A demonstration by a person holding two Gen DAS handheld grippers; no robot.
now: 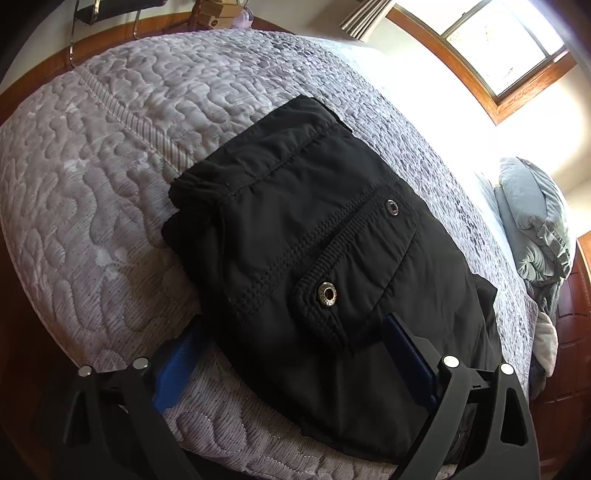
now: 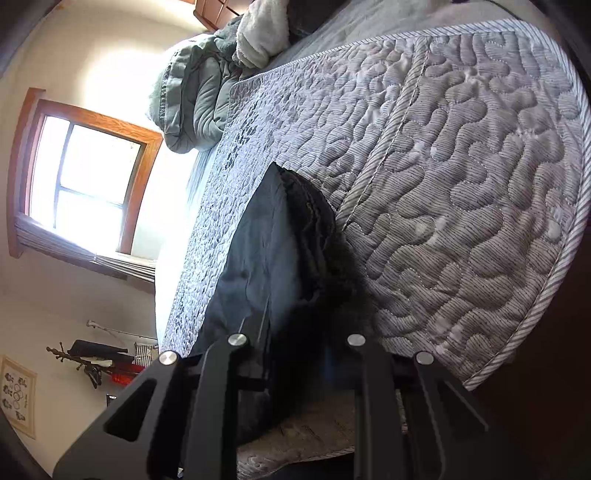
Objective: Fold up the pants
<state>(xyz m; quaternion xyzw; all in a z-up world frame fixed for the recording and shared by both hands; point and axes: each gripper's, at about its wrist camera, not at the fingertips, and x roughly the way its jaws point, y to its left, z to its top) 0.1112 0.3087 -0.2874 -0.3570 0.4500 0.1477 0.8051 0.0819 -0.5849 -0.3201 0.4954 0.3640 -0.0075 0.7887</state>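
Black pants lie folded into a thick bundle on the grey quilted bedspread, a snap-button pocket flap on top. My left gripper is open, its blue-padded fingers spread to either side of the bundle's near edge. In the right wrist view the pants show edge-on, with stacked layers. My right gripper is at the bundle's near end; its fingertips are hidden in dark fabric, so I cannot tell whether it grips.
A grey-green comforter and a white fleece are bunched at the bed's end. A wood-framed window is bright. A wooden bed frame edges the mattress. A coat rack stands by the wall.
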